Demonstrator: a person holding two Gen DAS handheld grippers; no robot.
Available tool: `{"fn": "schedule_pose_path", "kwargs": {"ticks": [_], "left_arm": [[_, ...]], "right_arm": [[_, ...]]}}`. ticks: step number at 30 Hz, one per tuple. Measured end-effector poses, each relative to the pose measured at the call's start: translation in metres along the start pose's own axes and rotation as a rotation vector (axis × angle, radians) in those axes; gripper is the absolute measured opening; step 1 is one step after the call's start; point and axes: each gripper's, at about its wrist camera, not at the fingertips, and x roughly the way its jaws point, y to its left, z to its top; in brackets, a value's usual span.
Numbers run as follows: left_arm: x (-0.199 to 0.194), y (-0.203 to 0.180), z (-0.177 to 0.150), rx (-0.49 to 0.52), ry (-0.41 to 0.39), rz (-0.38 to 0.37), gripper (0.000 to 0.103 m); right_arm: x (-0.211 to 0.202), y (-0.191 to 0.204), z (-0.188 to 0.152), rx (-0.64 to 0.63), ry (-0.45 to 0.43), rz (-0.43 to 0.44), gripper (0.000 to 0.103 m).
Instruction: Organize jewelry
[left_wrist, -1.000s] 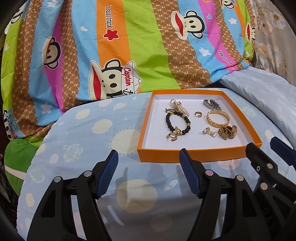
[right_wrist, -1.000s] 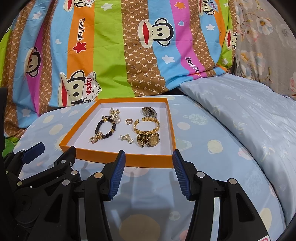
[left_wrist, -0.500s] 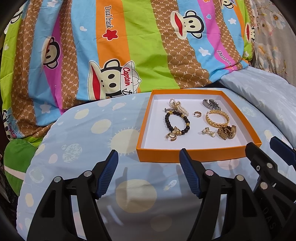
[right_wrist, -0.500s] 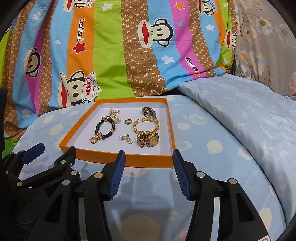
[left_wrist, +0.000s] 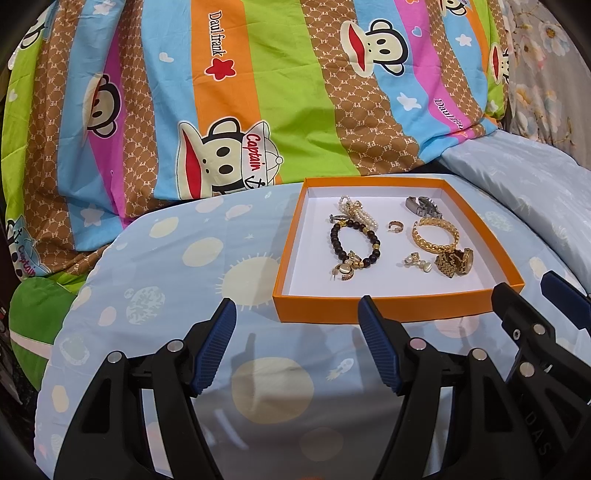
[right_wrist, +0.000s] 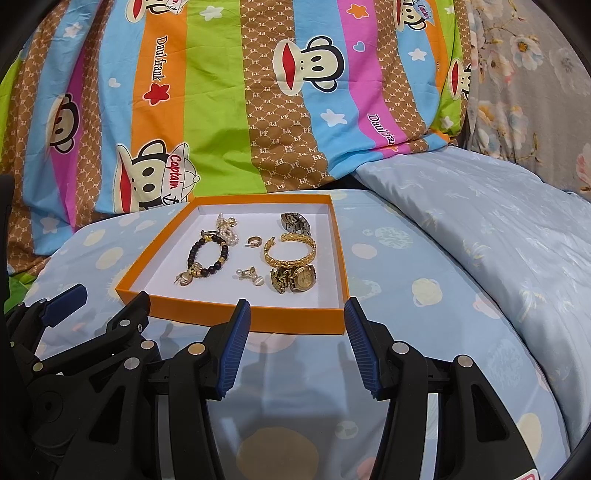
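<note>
Jewelry sits inside the orange tray (left_wrist: 399, 308), a shallow white-lined box on the pale blue planet-print sheet (left_wrist: 166, 258), just beyond both grippers. Nothing has changed over the last second: the tray, every piece in it and both tools match the earlier pictures, so the sorting has, by my judgement, not begun or is paused.

Largest of all, the striped cartoon-monkey blanket (right_wrist: 221, 110) rises behind the tray. It carries the only readable writing: "Captain" on a monkey's cap, "Daul frank" down an orange stripe, and a repeated "PF" monogram on the brown stripes. A few raised letters on the right gripper's black body, seen in the left view, are too partial to read.

The left gripper (left_wrist: 297, 343) hovers with its 2 blue pads apart and nothing between them; the right gripper (right_wrist: 295, 347) is likewise released and empty, short of the tray's near wall.

Inside the tray, from bigger to smaller: the gold bangle (right_wrist: 291, 253), the gold watch (right_wrist: 295, 280) touching it, the black-bead bracelet (right_wrist: 207, 258), the pearl strand (right_wrist: 227, 230), the silver watch (right_wrist: 293, 223), the pearl earrings (right_wrist: 251, 277) and the small hoop (right_wrist: 254, 240). No brand shows on either watch.
</note>
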Motion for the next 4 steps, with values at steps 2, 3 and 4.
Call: {"fn": "schedule_pose_path", "kwargs": {"ticks": [2, 3, 4], "left_arm": [[0.0004, 0.0014, -0.0004, 0.001, 0.0, -0.002, 0.066], [0.0002, 0.0005, -0.0008, 0.002, 0.0, -0.001, 0.066], [0.0002, 0.0006, -0.0008, 0.002, 0.0, 0.001, 0.066]], "right_arm": [[0.0001, -0.0001, 0.0, 0.002, 0.0, -0.003, 0.053], [0.0005, -0.0005, -0.0003, 0.004, 0.0, -0.006, 0.054], [0.0009, -0.0004, -0.0007, 0.005, 0.0, -0.007, 0.054]]}}
